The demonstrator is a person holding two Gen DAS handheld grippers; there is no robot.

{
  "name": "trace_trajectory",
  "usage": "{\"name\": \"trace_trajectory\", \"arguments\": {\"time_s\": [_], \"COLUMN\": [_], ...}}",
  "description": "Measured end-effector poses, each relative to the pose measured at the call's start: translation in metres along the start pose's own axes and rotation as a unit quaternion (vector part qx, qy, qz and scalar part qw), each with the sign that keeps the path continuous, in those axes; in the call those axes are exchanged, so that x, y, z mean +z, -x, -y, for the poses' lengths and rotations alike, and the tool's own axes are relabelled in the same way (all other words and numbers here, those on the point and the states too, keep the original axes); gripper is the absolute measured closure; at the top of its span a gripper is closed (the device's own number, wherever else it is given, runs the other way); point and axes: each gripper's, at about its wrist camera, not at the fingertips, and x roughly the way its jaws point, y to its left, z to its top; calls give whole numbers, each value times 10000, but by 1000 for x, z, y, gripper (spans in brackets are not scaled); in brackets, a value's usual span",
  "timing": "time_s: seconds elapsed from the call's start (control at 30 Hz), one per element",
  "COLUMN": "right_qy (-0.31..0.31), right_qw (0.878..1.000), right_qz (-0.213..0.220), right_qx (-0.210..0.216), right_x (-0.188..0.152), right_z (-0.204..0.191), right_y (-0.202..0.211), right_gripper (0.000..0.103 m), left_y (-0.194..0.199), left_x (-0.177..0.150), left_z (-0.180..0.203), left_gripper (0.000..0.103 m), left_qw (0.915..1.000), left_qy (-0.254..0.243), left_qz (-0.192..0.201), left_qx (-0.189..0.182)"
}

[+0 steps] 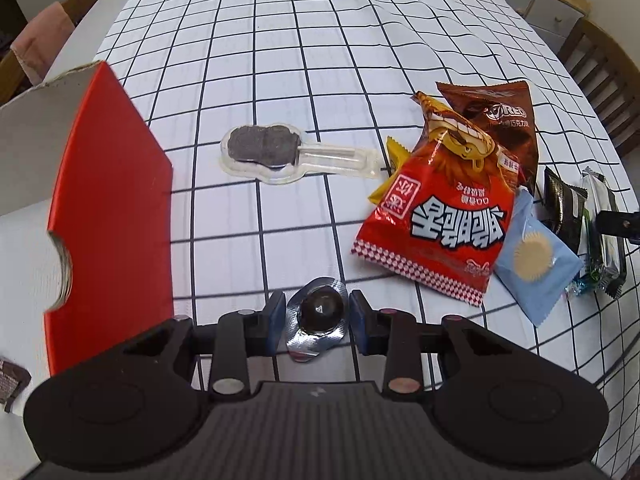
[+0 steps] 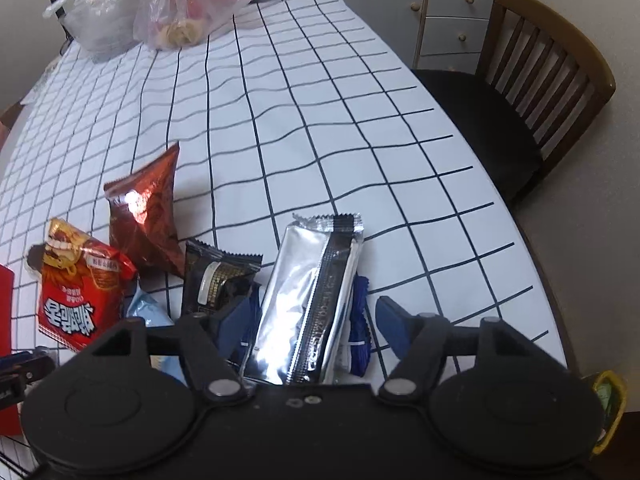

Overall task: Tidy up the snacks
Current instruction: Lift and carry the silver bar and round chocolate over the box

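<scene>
My left gripper (image 1: 318, 316) is shut on a dark round sweet in crumpled silver foil (image 1: 320, 310), low over the checked tablecloth (image 1: 280, 60). Its blue pads (image 1: 276, 316) press the foil from both sides. To its right lies a heap of snacks: a red bag (image 1: 436, 216), a brown bag (image 1: 496, 120), a light blue packet (image 1: 536, 256) and a black packet (image 1: 560, 204). My right gripper (image 2: 316, 322) stands open astride a silver-and-black packet (image 2: 308, 292); the right pad (image 2: 394, 324) is clear of it. A blue wrapper (image 2: 360, 320) lies just beside that packet.
A red-lined cardboard box (image 1: 108, 200) stands at the left, close to my left gripper. A clear blister with a dark biscuit on a stick (image 1: 264, 146) lies mid-table. Plastic bags (image 2: 180, 4) sit at the far end. A wooden chair (image 2: 520, 100) stands past the table's right edge.
</scene>
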Motion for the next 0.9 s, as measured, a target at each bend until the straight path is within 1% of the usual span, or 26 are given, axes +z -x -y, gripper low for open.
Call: {"name": "trace_trajectory", "arguments": {"time_s": [0.03,0.1,0.13,0.2,0.23,0.3,0.57,0.77,0.9], "right_qy": [-5,35,69,122,139,164,-31,12,183], "right_qw": [10000,10000,9999,9998,9997,9997,9999,9990,9975], "right_qz": [-9,-19,-38,-74,-75,-10,142,290,454], "right_qx": [-16,-63,-111,-165,-170,-189,74,347,519], "right_x": [0,-1,-2,-4,-4,-6,-11,-22,-30], "right_z": [-2,-5,-7,-9,-10,-10,6,13,8], "right_y": [-1,-3,-5,-7,-7,-5,14,46,72], "right_gripper": [34,42,44,55,56,61,61,61,61], "left_y": [1,2,3,4,5,6,15,31,48], "left_x": [-1,-4,-5,-7,-8,-10,-14,-18,-22], "left_z": [-1,-2,-3,-3,-3,-2,2,6,8], "left_gripper": [70,70,70,70,70,70,70,70,70], "left_qw": [10000,10000,10000,10000,10000,10000,9998,9996,9992], "left_qy": [15,48,57,75,86,93,152,168,147], "left_qz": [1,-1,-3,-7,-1,9,54,154,261], "left_qx": [-5,-1,5,22,21,15,-72,-195,-269]}}
